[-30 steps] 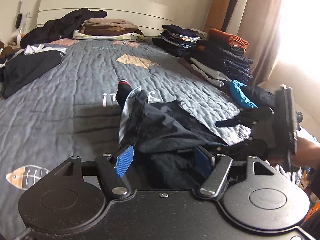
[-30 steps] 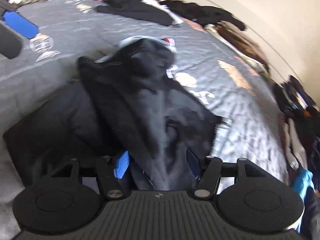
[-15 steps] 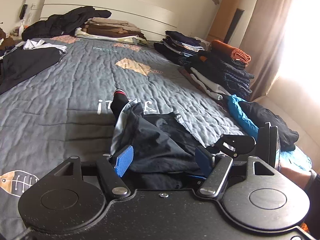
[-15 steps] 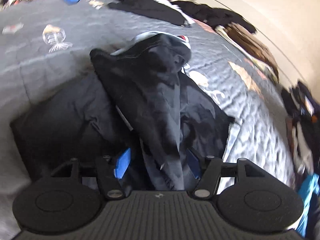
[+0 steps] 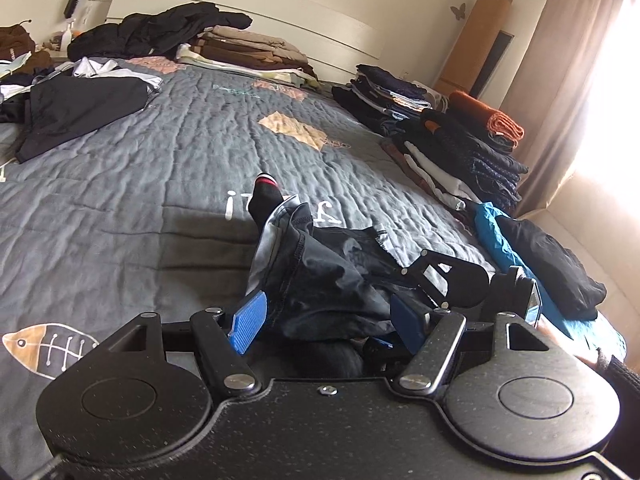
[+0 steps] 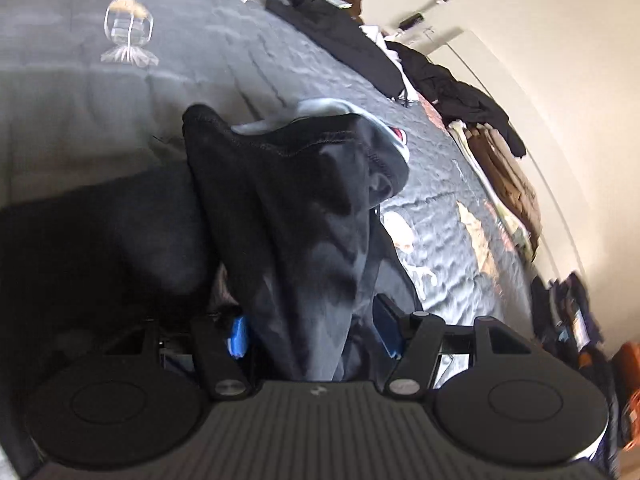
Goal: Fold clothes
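Note:
A black garment [image 5: 320, 276] with a grey lining and a red-striped cuff lies bunched on the grey quilted bed [image 5: 160, 184]. My left gripper [image 5: 324, 320] has its blue pads wide apart on either side of the bunched cloth near the bed's front edge. My right gripper [image 6: 312, 332] also stands with its pads apart around a hanging fold of the same garment [image 6: 296, 208]. The right gripper's body [image 5: 452, 280] shows in the left wrist view, just right of the left gripper. Neither pair of pads presses the cloth.
Folded stacks of clothes [image 5: 452, 140] line the bed's right side, with a blue and black piece [image 5: 540, 272] nearer. More folded and loose clothes [image 5: 224, 48] lie at the headboard and a black garment [image 5: 80, 108] lies far left.
The right gripper has swung in closer beside the left one and tilted. The garment's fold has been drawn up and toward the front. The left gripper has dropped slightly nearer the cloth.

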`<state>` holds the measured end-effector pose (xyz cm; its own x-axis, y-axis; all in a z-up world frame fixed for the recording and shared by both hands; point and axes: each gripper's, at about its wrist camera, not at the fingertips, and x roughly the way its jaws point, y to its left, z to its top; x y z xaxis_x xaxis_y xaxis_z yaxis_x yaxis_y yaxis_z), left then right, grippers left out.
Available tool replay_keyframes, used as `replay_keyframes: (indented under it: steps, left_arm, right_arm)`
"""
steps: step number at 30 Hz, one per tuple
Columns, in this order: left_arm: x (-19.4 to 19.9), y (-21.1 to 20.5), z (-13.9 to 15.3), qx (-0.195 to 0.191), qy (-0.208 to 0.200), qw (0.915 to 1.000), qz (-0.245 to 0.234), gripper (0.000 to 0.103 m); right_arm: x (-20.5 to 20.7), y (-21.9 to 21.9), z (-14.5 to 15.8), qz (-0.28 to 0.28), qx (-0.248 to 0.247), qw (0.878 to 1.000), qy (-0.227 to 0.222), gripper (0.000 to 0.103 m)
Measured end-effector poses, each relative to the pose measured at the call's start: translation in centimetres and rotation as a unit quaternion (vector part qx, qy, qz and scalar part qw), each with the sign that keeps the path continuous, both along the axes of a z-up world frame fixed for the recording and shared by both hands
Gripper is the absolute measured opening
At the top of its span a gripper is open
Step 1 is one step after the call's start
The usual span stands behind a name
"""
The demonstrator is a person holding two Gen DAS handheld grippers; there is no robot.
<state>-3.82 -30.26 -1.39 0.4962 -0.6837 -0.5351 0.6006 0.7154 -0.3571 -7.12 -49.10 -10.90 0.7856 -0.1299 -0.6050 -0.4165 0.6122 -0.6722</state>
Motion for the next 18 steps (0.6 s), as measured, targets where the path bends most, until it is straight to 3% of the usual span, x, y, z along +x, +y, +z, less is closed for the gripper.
replay_keyframes:
  steps: [2,3,5,6,7,11,13,17,18]
  left_arm:
    - [0.1,0.2,-0.1,0.003,0.003,1.0000,0.001,0.068]
    - [0.1,0.3,-0.2,0.004,0.004,1.0000,0.002,0.068]
    - [0.1,0.5,-0.3,0.007,0.007,0.9999,0.005,0.068]
    - [0.1,0.6,-0.4,0.008,0.007,0.9999,0.005,0.068]
    - [0.1,0.8,-0.4,0.010,0.006,0.9999,0.006,0.068]
    - [0.0,1.4,-0.3,0.012,0.005,0.9999,0.010,0.068]
    - [0.0,1.6,-0.3,0.013,0.004,0.9998,0.013,0.068]
    - [-0.2,1.6,0.0,0.011,0.003,0.9998,0.014,0.068]
    - [-0.2,1.6,0.1,0.011,0.002,0.9999,0.012,0.068]
  right_arm:
    - [0.2,0.3,-0.2,0.008,-0.004,1.000,-0.004,0.060]
    - [0.5,-0.2,0.3,-0.001,0.030,1.000,-0.002,0.056]
    - [1.4,-1.9,1.9,-0.037,0.149,0.988,0.011,0.037]
    - [1.9,-3.4,2.6,-0.067,0.221,0.973,0.019,0.021]
    - [2.4,-4.8,3.1,-0.101,0.285,0.953,0.023,0.015]
    - [2.7,-9.1,4.0,-0.182,0.421,0.888,0.019,0.012]
    - [2.2,-11.3,4.1,-0.218,0.501,0.837,0.017,0.012]
    - [1.4,-15.9,3.6,-0.290,0.660,0.693,0.001,0.012]
    - [1.1,-16.7,3.4,-0.301,0.686,0.663,-0.009,0.012]
